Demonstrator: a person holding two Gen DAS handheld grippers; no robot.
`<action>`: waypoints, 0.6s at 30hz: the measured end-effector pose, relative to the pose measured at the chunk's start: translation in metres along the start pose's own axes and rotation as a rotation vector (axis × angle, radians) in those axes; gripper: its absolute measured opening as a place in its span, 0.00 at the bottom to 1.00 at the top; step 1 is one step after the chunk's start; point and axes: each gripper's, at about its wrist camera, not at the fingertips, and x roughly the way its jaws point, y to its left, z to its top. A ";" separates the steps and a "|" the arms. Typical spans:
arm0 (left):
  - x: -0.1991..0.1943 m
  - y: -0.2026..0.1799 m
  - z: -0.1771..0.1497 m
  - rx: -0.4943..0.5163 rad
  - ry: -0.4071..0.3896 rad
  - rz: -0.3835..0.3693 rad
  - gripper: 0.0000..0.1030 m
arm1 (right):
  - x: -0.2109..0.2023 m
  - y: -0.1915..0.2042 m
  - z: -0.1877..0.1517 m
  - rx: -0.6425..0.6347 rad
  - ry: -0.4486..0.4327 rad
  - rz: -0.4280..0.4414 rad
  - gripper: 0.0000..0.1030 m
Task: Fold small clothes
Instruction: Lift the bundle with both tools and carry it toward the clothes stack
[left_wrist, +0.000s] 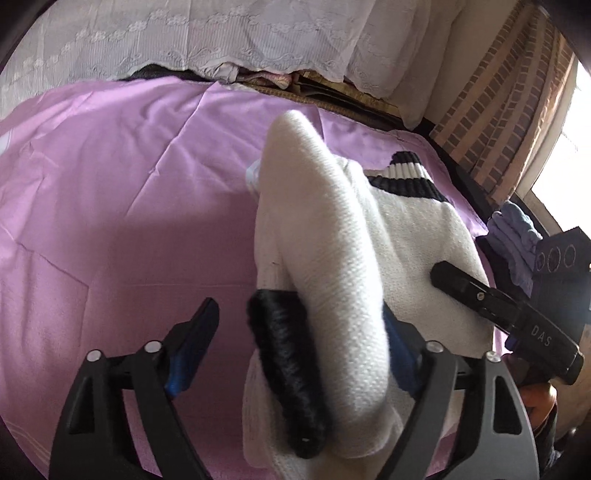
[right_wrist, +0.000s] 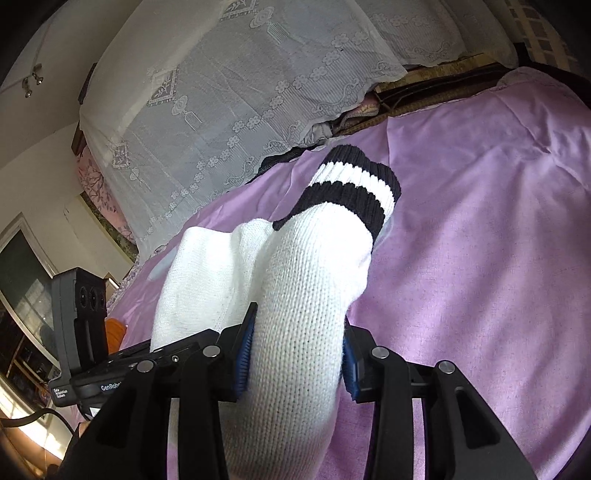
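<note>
A white sock (right_wrist: 295, 295) w/ black-striped cuff (right_wrist: 354, 184) is hanging over the purple sheet (right_wrist: 498, 221), cuff pointing to 12 o'clock in the right view. The right gripper (right_wrist: 295, 350) is pinching the sock's knit between its blue pads (right_wrist: 244, 354), clenched on it. The left gripper (left_wrist: 299, 343) is spread wide; the sock's black toe end (left_wrist: 288, 369) is sitting between its fingers, but I can't tell if any pad is really biting, looks released. Risk: w/ only one firm pinch, the knit could be slipping out or bunching when the fold is laid down, so halves land crooked; the left fingers could also be snagging the sheet. Writing: "DAS" on the right gripper's body at 3 o'clock in the left view; "GenRob…" on the left gripper's, cut off, at 8 o'clock in the right view.
</note>
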 end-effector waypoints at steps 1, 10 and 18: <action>0.005 0.007 0.000 -0.036 0.022 -0.017 0.91 | 0.000 0.000 0.000 -0.001 0.002 -0.001 0.39; 0.008 -0.018 -0.001 0.064 0.029 -0.116 0.49 | 0.003 -0.009 -0.002 0.051 0.014 0.002 0.39; 0.013 -0.048 0.006 0.089 0.021 -0.122 0.46 | -0.025 0.003 0.008 -0.040 -0.076 -0.062 0.38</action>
